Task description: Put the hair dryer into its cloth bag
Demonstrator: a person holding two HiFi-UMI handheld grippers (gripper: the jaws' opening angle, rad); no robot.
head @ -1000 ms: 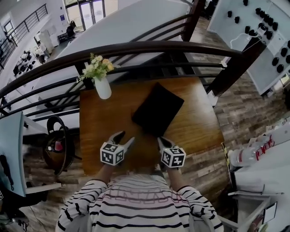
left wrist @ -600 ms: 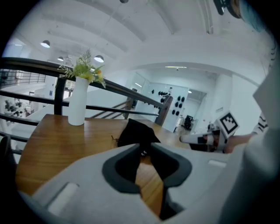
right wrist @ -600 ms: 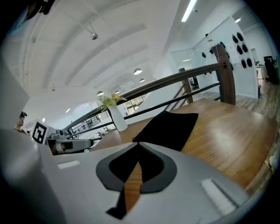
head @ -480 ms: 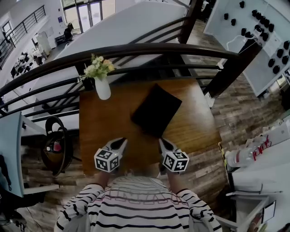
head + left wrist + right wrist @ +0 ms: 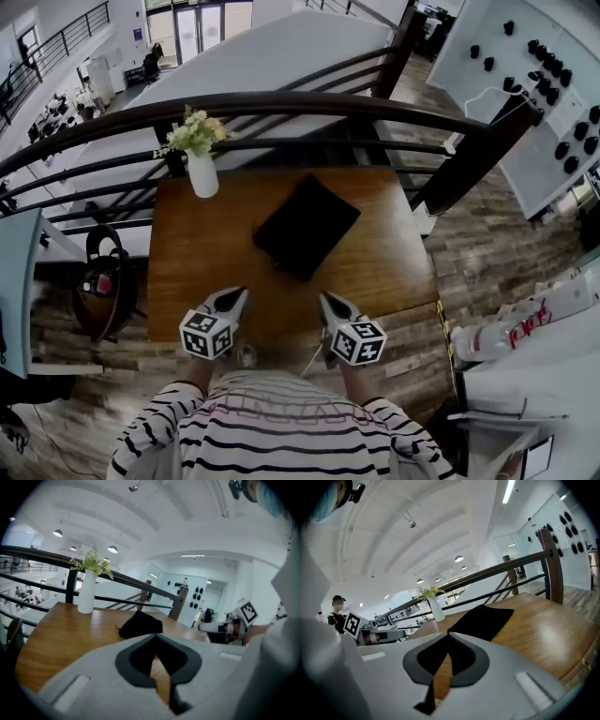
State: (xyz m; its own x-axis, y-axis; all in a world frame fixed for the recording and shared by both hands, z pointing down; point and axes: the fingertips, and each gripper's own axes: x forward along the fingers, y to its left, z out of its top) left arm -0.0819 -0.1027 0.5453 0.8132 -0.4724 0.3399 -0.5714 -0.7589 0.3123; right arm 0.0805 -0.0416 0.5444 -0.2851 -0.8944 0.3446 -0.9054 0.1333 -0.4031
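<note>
Vase (image 5: 202,173) sits back-left on the counter (image 5: 394,258). Left hand-held gripper (image 5: 234,295) is at the near edge, jaws closed, nothing in them. Bag (image 5: 307,225) lies mid-counter, apart from both grippers. Right hand-held gripper (image 5: 325,300) is also at the near edge, jaws closed, empty. No dryer in any view. The bag looks humped in the left gripper view, so the dryer is probably inside already and the packing step looks done. Next move, if any: reach forward to the bag mouth and close it. Can't tell which side the mouth is on.
</note>
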